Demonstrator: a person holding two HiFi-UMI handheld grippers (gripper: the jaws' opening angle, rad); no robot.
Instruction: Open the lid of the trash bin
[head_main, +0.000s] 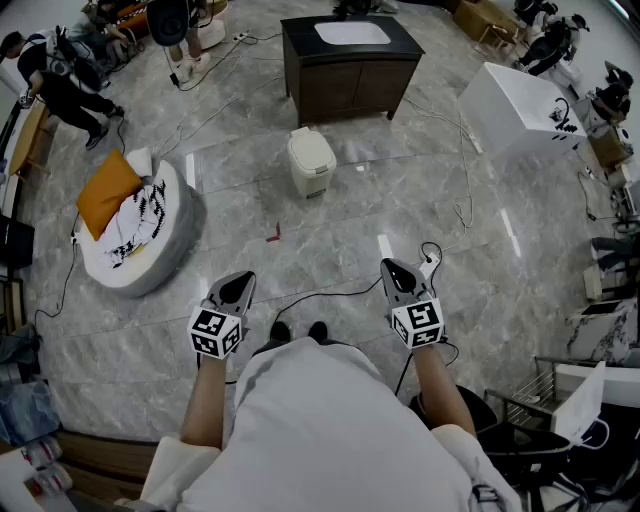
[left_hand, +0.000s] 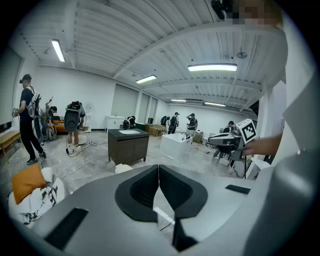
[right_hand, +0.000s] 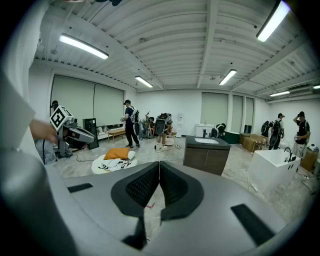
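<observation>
Ahead, the trash bin is standing upright on the floor with its lid down, just near of a dark cabinet and well apart from both tools. The left tool and right tool are pointing far, jaws pressed together and gripping nothing. Only the bin's top is peeking over the left tool in the left gripper view; the right gripper view is not showing it.

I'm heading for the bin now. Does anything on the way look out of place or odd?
Nothing looks damaged or spilled. The trash bin stands upright with its lid shut. Loose cables trail across the floor just ahead of your feet, and a small red scrap lies between you and the bin.
</observation>
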